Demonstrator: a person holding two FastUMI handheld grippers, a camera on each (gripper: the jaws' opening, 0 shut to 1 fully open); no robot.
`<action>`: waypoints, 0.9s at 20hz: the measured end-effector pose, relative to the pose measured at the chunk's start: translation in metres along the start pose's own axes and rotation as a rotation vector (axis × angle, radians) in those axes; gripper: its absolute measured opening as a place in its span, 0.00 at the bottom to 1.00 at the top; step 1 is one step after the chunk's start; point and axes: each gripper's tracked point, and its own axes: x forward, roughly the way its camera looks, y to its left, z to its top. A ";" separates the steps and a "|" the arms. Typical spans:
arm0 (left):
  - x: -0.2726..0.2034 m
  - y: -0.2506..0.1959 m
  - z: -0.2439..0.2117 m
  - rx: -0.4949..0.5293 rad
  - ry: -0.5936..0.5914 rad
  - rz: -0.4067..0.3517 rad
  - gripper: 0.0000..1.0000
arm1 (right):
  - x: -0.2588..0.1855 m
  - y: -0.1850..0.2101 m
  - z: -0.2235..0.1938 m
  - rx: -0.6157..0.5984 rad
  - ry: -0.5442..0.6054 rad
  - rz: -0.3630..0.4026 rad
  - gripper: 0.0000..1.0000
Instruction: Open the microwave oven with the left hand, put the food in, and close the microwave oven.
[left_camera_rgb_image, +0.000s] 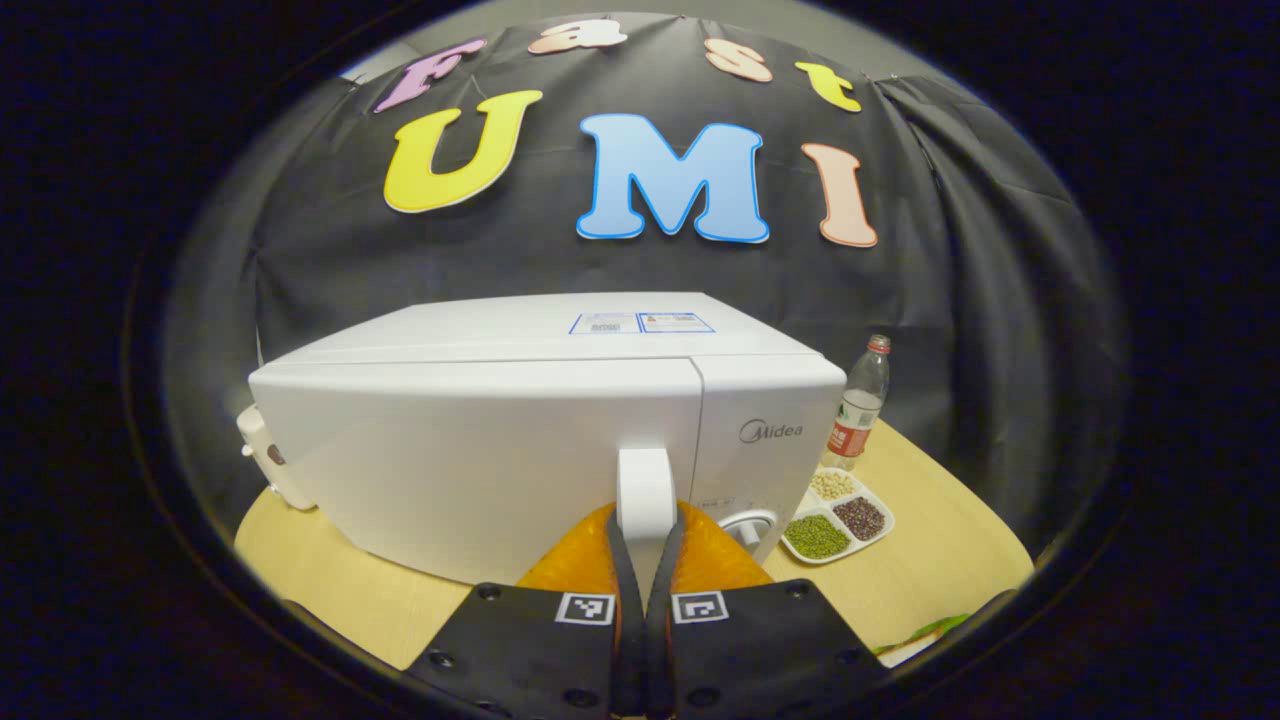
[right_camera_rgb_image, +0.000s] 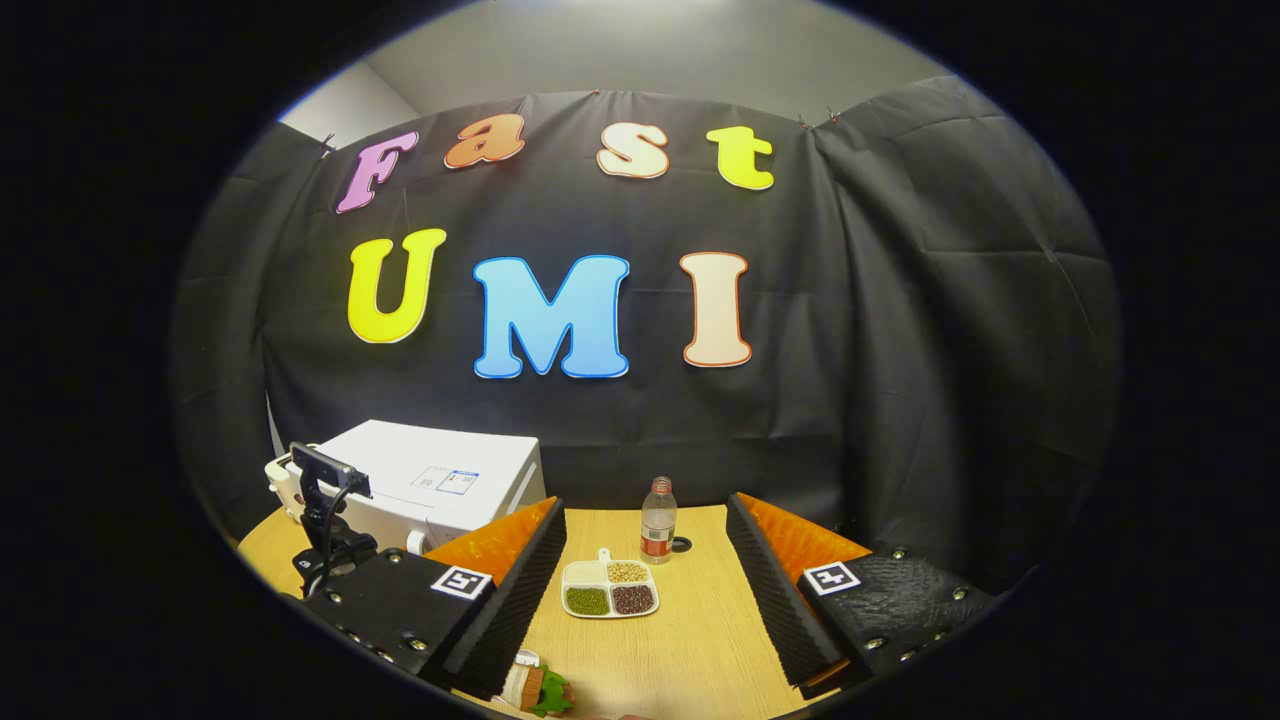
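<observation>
Left gripper (left_camera_rgb_image: 646, 560): clamped on white microwave's upright handle (left_camera_rgb_image: 645, 490). Pull outward along hinge arc. Right gripper (right_camera_rgb_image: 645, 590): spread, empty.

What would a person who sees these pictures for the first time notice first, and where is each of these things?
In the left gripper view, the white microwave oven stands close in front, door closed, and the left gripper is shut on its door handle. To the microwave's right on the wooden table lie a divided dish of beans and, behind it, a plastic bottle. In the right gripper view, the right gripper is open above the table.
</observation>
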 end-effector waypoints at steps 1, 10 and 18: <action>-0.002 0.001 0.001 0.005 0.003 0.002 0.07 | -0.002 0.000 0.000 0.001 0.000 -0.001 0.98; -0.062 0.009 -0.018 0.037 -0.006 -0.015 0.07 | -0.015 -0.015 -0.005 0.005 0.003 -0.042 0.97; -0.127 0.031 -0.047 0.072 0.029 -0.089 0.06 | -0.030 0.025 -0.010 -0.004 0.004 0.014 0.97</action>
